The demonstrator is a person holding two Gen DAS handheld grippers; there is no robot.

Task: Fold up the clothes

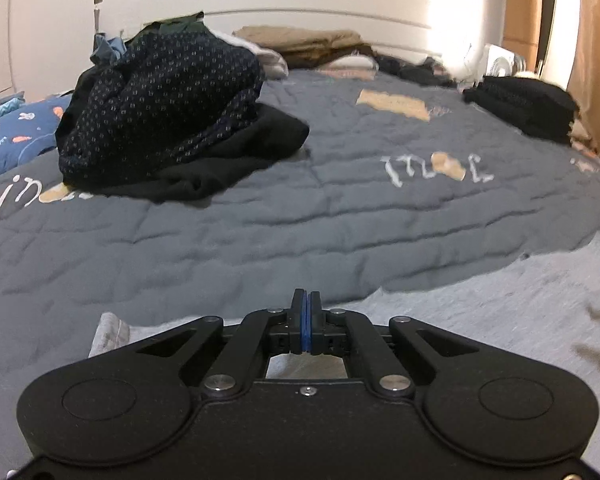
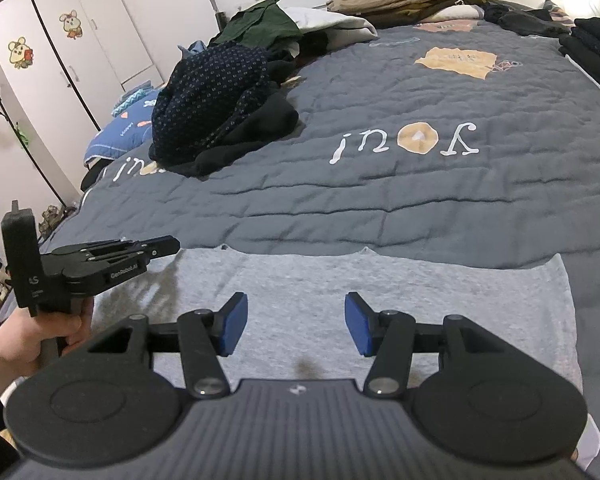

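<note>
Your left gripper [image 1: 307, 320] is pressed closed, gripping nothing; your right gripper [image 2: 296, 322] gapes wide, empty, above the flat light-grey knit garment [image 2: 380, 292].

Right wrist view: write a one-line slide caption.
Open right gripper above a flat grey garment on the quilt; shut left gripper alongside.

Grey garment [image 2: 380, 292] flat on bed

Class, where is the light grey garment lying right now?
The grey garment lies spread flat on the near edge of the dark quilt, under the open right gripper in the right wrist view, with the left gripper over its left edge.
</note>
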